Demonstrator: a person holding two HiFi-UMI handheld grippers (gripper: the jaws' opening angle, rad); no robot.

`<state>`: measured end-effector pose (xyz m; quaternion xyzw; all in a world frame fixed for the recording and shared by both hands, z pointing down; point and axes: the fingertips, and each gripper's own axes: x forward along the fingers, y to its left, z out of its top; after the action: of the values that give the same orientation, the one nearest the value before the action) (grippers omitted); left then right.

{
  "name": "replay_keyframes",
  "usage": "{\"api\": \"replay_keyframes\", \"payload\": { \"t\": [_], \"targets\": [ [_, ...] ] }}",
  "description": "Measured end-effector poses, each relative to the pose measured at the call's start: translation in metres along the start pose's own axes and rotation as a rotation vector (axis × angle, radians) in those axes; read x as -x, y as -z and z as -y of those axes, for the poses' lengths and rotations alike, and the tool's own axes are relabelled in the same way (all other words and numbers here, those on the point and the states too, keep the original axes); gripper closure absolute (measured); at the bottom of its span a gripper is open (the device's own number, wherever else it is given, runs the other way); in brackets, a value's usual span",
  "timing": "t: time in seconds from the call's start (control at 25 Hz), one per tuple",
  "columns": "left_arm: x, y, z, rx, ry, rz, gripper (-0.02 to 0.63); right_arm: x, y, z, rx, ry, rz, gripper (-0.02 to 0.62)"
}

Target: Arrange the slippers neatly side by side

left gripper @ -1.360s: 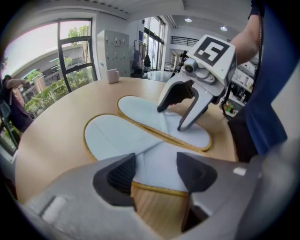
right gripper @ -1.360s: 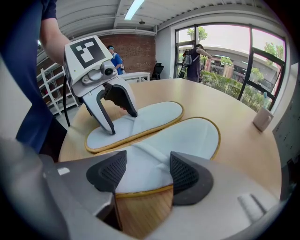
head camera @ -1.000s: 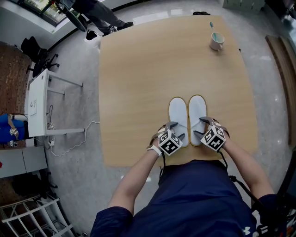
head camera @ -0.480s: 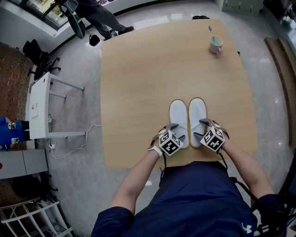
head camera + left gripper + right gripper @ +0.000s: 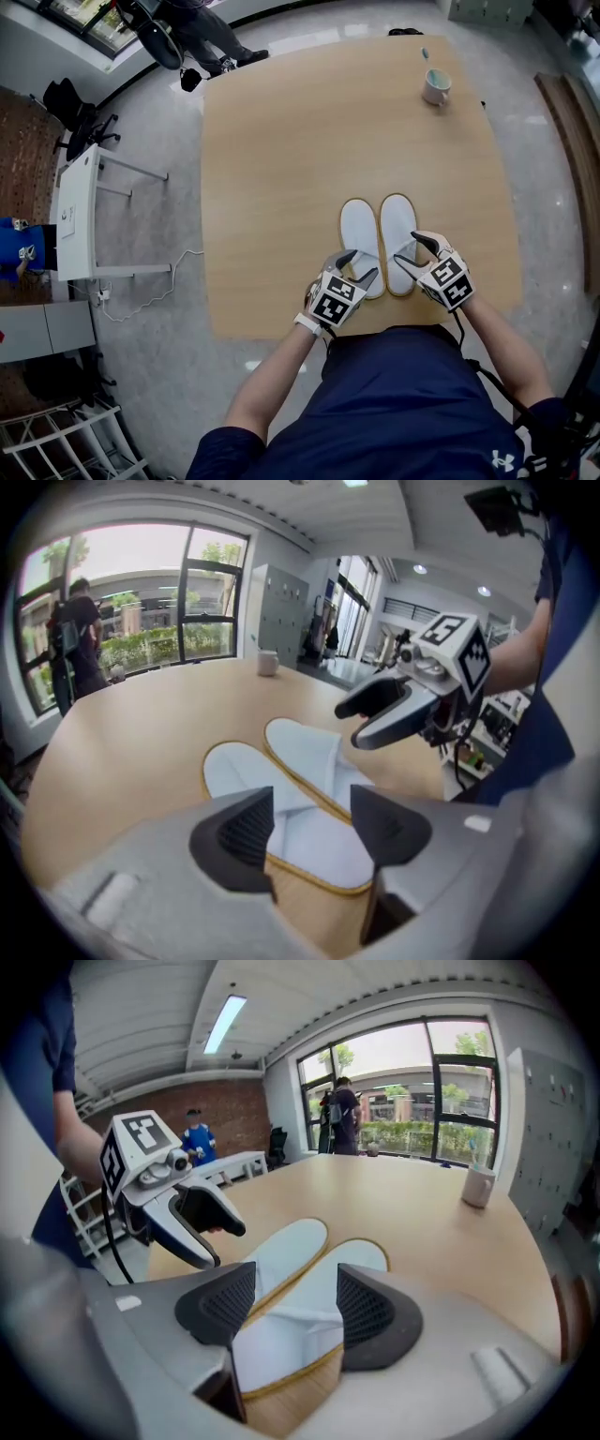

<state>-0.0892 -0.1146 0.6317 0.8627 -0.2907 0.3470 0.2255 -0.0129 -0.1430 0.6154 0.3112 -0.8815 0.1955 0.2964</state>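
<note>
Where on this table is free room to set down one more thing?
Bare: the left half of the table, and the middle stretch between the slippers and the mug at the far edge. Crowded: the near edge around the slippers.

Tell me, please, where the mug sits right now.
In the head view, the mug stands near the table's far right corner, well beyond the two slippers.

Our way open across the table (image 5: 281, 169) left of and beyond the slippers (image 5: 361, 230), only a mug (image 5: 436, 87) near its far right corner
</note>
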Motion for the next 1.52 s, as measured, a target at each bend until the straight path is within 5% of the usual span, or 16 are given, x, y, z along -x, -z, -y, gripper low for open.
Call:
{"api": "replay_keyframes", "payload": {
  "t": [0.24, 0.36, 0.44, 0.52, 0.68, 0.88, 1.52],
  "targets": [
    [0.063, -0.068, 0.015, 0.028, 0.0, 0.242, 0.416, 0.045, -0.051, -0.013, -0.098, -0.004, 0.187, 0.383],
    [0.099, -0.112, 0.004, 0.005, -0.108, 0.403, 0.601, 0.058, -0.076, -0.02, -0.14, -0.023, 0.266, 0.514],
    [0.113, -0.129, 0.003, -0.034, -0.157, 0.448, 0.601, 0.065, -0.094, -0.024, -0.173, -0.042, 0.314, 0.578],
    [0.117, -0.138, 0.008, -0.054, -0.162, 0.457, 0.601, 0.074, -0.111, -0.029, -0.194, -0.054, 0.363, 0.584],
    [0.119, -0.141, 0.02, 0.03, -0.088, 0.456, 0.601, 0.093, -0.142, -0.035, -0.216, -0.057, 0.448, 0.584],
    [0.125, -0.15, 0.031, 0.055, -0.055, 0.472, 0.601, 0.11, -0.163, -0.036, -0.136, -0.03, 0.53, 0.584],
    [0.112, -0.143, 0.05, 0.073, -0.024, 0.42, 0.601, 0.125, -0.176, -0.041, -0.071, -0.057, 0.573, 0.584]
  ]
}}
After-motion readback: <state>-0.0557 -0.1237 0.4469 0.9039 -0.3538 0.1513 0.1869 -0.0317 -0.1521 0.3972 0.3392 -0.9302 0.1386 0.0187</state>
